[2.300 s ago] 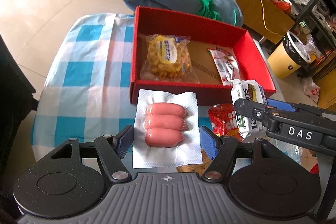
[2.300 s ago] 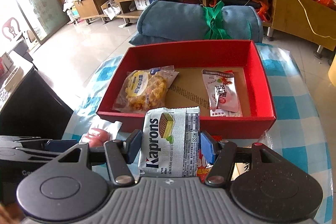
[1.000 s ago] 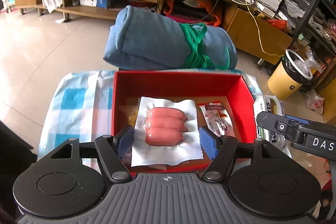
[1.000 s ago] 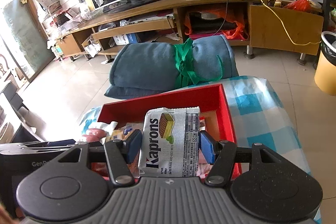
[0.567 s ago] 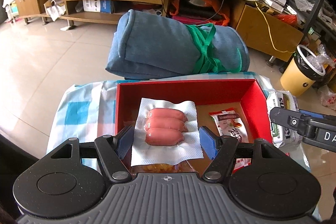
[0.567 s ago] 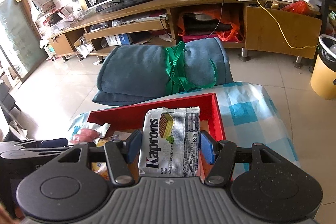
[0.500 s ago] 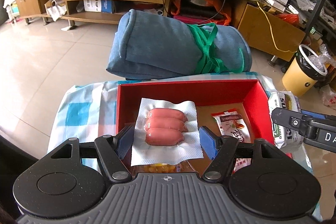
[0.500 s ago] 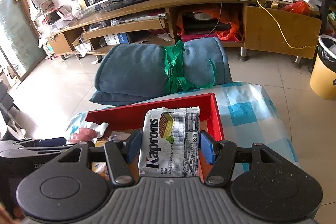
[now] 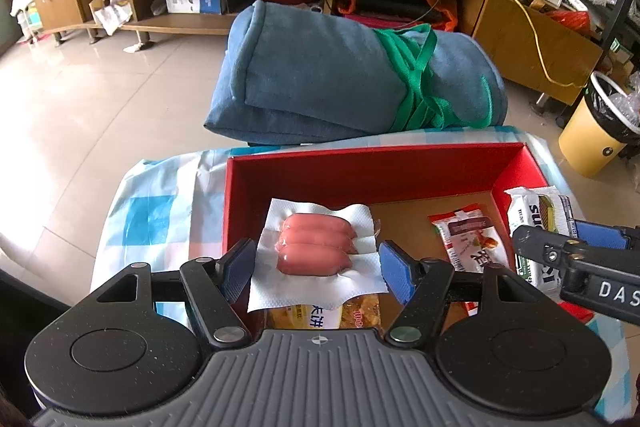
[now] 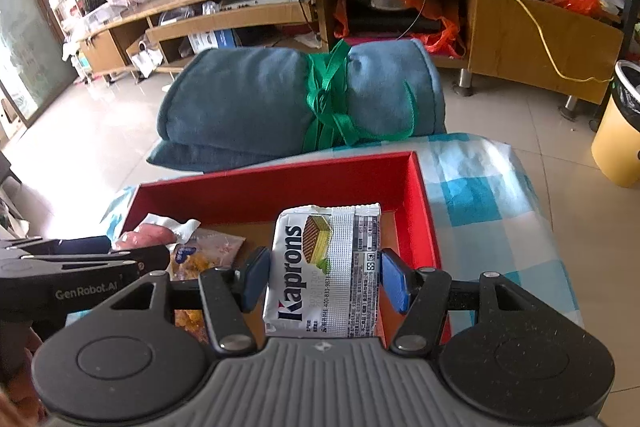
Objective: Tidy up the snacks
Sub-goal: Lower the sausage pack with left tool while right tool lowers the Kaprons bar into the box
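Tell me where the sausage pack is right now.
In the left wrist view the sausage pack sits between the left gripper fingers, held over the red box, above a yellow snack bag.

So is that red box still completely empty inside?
No, the red box already holds a red snack packet on its brown floor and a yellow snack bag under the held sausage pack.
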The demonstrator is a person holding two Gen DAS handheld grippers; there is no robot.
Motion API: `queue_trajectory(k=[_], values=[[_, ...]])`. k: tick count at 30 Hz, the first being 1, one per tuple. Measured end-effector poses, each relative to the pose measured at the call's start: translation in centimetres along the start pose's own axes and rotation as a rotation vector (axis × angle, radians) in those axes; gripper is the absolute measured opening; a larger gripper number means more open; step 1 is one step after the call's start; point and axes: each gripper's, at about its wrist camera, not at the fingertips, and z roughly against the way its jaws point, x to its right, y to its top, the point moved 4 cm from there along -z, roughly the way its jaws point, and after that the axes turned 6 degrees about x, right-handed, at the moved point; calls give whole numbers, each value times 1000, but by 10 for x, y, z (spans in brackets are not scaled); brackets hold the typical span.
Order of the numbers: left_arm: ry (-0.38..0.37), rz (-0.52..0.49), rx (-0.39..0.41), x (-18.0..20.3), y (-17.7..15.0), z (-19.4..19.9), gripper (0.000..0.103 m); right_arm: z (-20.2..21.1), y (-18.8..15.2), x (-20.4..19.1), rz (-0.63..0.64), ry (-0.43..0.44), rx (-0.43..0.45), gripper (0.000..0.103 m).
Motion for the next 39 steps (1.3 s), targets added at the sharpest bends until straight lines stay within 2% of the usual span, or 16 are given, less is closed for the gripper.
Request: queue_trajectory(k=[9,23,39], values=[[34,-22,-15,3,-8,-14,74,-23,-12,-6,40,-16,-47,54],[89,-82,5,9,-17,-24,74,-45,-28,-15,110,-34,-90,54],[97,-100,9,10,-19,-24,75,-50,-33,-20,141,-37,-110,55]])
